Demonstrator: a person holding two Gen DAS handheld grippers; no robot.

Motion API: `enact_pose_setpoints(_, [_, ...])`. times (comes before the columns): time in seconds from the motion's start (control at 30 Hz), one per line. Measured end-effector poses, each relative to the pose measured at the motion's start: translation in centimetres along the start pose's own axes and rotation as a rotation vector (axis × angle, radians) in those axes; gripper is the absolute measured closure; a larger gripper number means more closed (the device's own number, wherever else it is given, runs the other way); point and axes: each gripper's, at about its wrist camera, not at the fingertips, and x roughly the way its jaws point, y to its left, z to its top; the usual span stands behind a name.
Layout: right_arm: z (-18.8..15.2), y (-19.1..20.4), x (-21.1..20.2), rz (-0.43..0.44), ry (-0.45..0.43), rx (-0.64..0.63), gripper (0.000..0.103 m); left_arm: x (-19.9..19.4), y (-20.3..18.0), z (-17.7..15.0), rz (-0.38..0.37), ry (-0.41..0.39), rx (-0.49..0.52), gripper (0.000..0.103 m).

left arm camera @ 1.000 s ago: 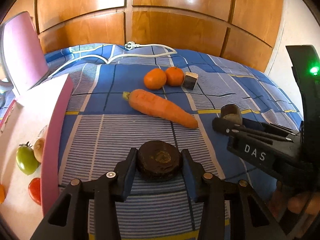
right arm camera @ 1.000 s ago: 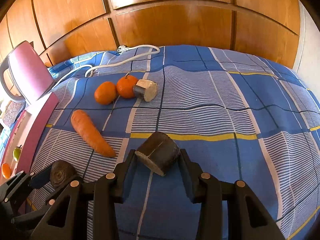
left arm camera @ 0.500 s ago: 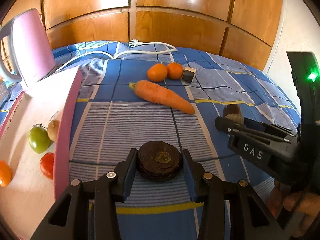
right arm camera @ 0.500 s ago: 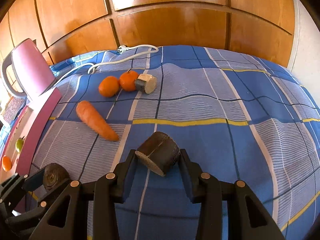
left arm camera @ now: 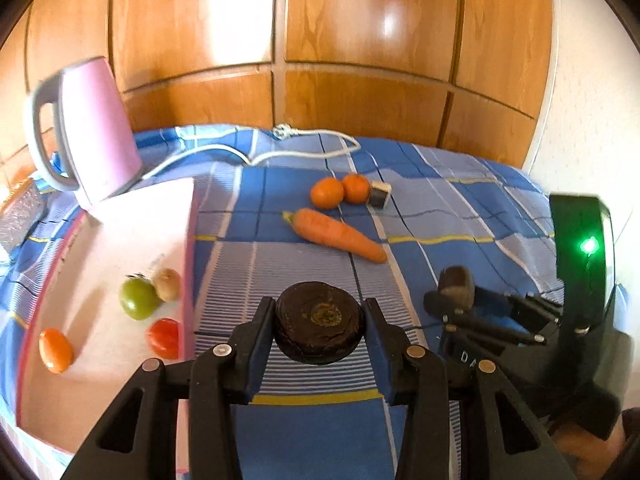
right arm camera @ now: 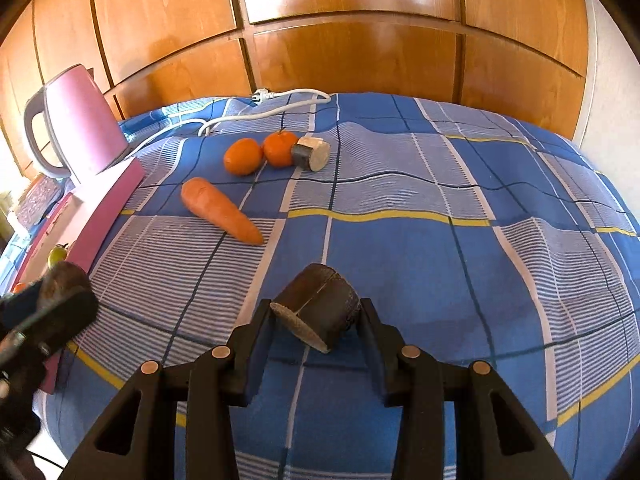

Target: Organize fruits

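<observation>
Checked blue bedcover [left arm camera: 460, 208] fills the left wrist view, and the left gripper [left arm camera: 319, 322] is clenched on a flat, dark brown round slice with a yellowish centre [left arm camera: 319, 322], held clear above the cloth. Compared with a second ago, the shallow pink tray [left arm camera: 120, 216] along the cover's left edge now shows far more of its floor, so this gripper has risen and swung toward it. On the tray lie a green tomato [left arm camera: 138, 299], a small tan fruit [left arm camera: 167, 283] touching it, a red tomato [left arm camera: 163, 338] against the tray's right wall and an orange fruit [left arm camera: 55, 350] near its front. A pink electric kettle [left arm camera: 94, 132] stands at the tray's far end. The long orange carrot [left arm camera: 334, 234], two round orange mandarins [left arm camera: 340, 192] and a small dark stub with a pale cut face [left arm camera: 379, 194] lie mid-cover, untouched.

From the right wrist view, the right gripper [right arm camera: 316, 312] grasps a dark brown cylindrical chunk with a rough pale cut end [right arm camera: 316, 312], tilted, above the cover's near edge. Its framing has drifted slightly; the carrot [right arm camera: 220, 216] sits higher than before. The left gripper appears blurred at the left border.

Judging by this, both dark pieces are being carried toward the tray, the left one arriving first.
</observation>
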Motion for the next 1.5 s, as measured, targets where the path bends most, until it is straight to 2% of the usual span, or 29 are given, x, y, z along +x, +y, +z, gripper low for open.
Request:
enact_pose_setpoints(0.5, [-0.7, 2.7, -0.8, 0.079, 0.033, -0.023, 0.061, -3.1, 3.7, 0.2, 0.056, -0.049, -0.076, 0.059])
enact_pose_setpoints(0.8, [-0.6, 5.0, -1.4, 0.138, 0.037, -0.057, 0.061, -4.1, 7.5, -0.3, 0.123, -0.058, -0.155, 0.059])
enact_pose_setpoints(1.23, [0.6, 11.8, -3.4, 0.289, 0.033, -0.196, 0.061, -4.0, 14.4, -1.2, 0.204, -0.035, -0.300, 0.059])
enact_pose_setpoints(1.5, [1.3, 15.8, -3.4, 0.374, 0.056, -0.274, 0.061, -4.3, 17.9, -1.0, 0.209, -0.042, -0.384, 0.059])
